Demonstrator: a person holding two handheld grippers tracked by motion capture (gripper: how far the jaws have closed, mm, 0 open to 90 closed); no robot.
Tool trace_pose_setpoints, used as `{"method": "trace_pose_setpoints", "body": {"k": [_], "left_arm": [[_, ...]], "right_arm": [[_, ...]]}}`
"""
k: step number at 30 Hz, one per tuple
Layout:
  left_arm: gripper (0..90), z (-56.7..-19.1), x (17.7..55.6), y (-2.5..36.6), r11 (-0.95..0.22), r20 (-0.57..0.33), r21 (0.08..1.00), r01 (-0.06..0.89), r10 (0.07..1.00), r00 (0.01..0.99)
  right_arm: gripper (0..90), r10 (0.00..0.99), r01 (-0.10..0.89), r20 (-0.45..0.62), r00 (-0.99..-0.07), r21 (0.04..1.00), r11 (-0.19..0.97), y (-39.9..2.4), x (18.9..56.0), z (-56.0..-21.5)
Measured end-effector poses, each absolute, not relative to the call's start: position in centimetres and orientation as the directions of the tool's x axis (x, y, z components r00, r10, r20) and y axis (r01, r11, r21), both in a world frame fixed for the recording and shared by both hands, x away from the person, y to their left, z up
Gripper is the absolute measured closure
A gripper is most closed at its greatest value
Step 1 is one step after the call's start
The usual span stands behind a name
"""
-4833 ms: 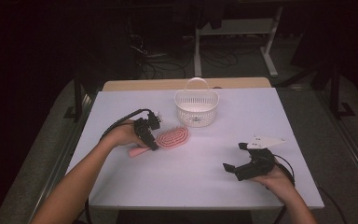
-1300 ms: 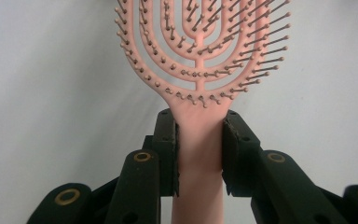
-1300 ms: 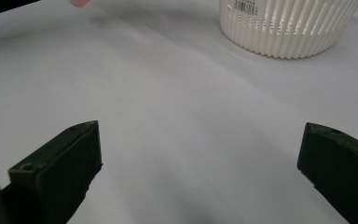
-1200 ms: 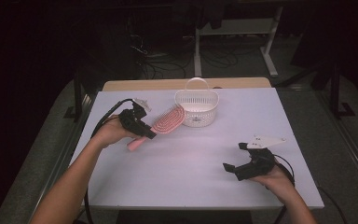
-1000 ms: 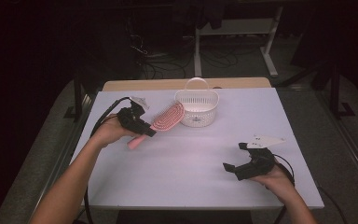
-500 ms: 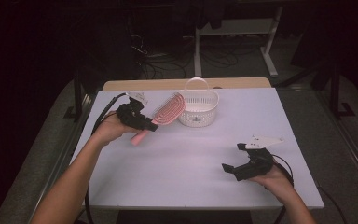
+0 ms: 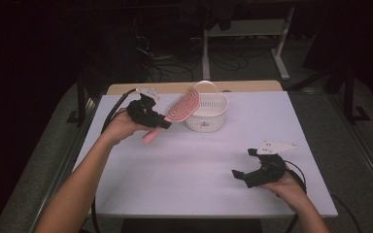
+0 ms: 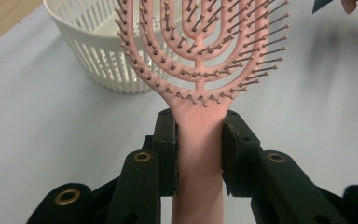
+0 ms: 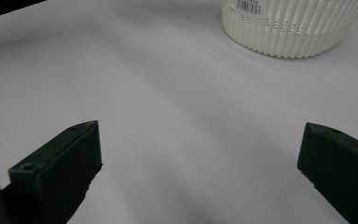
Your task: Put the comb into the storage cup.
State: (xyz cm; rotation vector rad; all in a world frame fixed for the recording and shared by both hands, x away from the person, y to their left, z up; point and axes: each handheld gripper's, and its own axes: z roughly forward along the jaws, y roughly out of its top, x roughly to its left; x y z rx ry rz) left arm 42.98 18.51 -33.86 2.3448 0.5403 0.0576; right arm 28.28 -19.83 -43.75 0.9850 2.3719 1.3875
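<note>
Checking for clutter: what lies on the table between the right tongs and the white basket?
Nothing: in the right gripper view, bare white table runs from the open right tongs up to the white basket.

Black two-jaw left gripper [image 7: 162, 124], brass-ringed screw holes, trailing black cable

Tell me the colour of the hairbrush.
Pink hairbrush, bristles included; the left gripper view shows it best.

Hairbrush [image 8: 200, 60] head cut off at top edge.
</note>
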Motion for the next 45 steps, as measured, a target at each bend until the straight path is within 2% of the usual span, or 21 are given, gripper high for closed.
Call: {"method": "trace_pose_setpoints", "body": {"k": [20, 45], "left_arm": [[70.4, -32.0, 44.3, 16.6, -0.583, -0.097, 0.741, 0.333, 0.398, 0.912], [70.4, -30.2, 46.6, 12.6, -0.552, -0.048, 0.787, 0.276, 0.390, 0.920]], "right_arm": [[0.0, 0.646, 0.433, 0.137, -0.751, 0.840, 0.325, -19.8, 28.2, -43.7], [0.0, 0.641, 0.433, 0.148, -0.753, 0.845, 0.313, -19.9, 28.2, -43.6]]}}
